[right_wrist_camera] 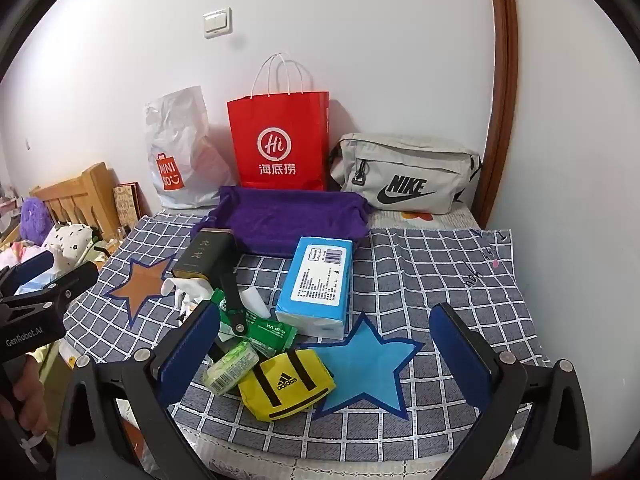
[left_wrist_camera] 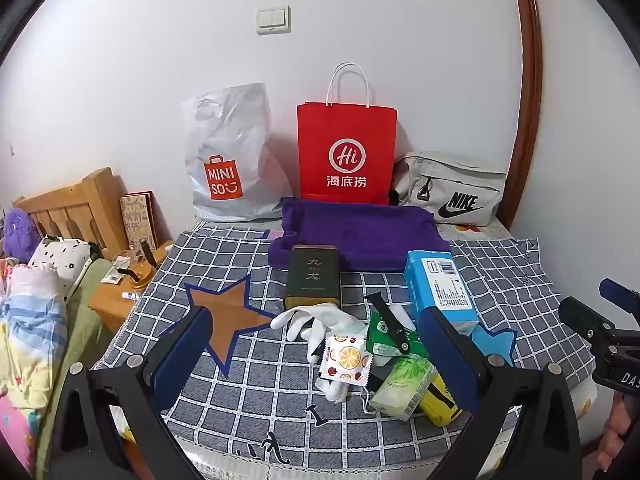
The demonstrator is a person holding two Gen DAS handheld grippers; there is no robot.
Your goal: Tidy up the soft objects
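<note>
Progress: nothing sorted yet, by my judgement.
Pile (right_wrist_camera: 256,332): loose on the bed, 12 o'clock of your left gripper (left_wrist_camera: 320,344).
Bags (left_wrist_camera: 346,152): standing behind it, untouched.
Jaws: left and right gripper (right_wrist_camera: 324,340) both wide apart, empty.

This is a bedroom in a home. A wooden headboard (left_wrist_camera: 76,204) stands at the left with a floral pillow (left_wrist_camera: 60,256) and rumpled bedding (left_wrist_camera: 28,320) in front of it, beside a small wooden nightstand (left_wrist_camera: 116,300). A checked, star-patched cloth (left_wrist_camera: 248,368) covers the surface in front, against a white wall with a light switch (left_wrist_camera: 273,20) and a wooden door frame (left_wrist_camera: 528,92). Shopping bags lean there: a Miniso plastic bag (left_wrist_camera: 232,156) and a red Haidilao paper bag (left_wrist_camera: 346,152).
</note>
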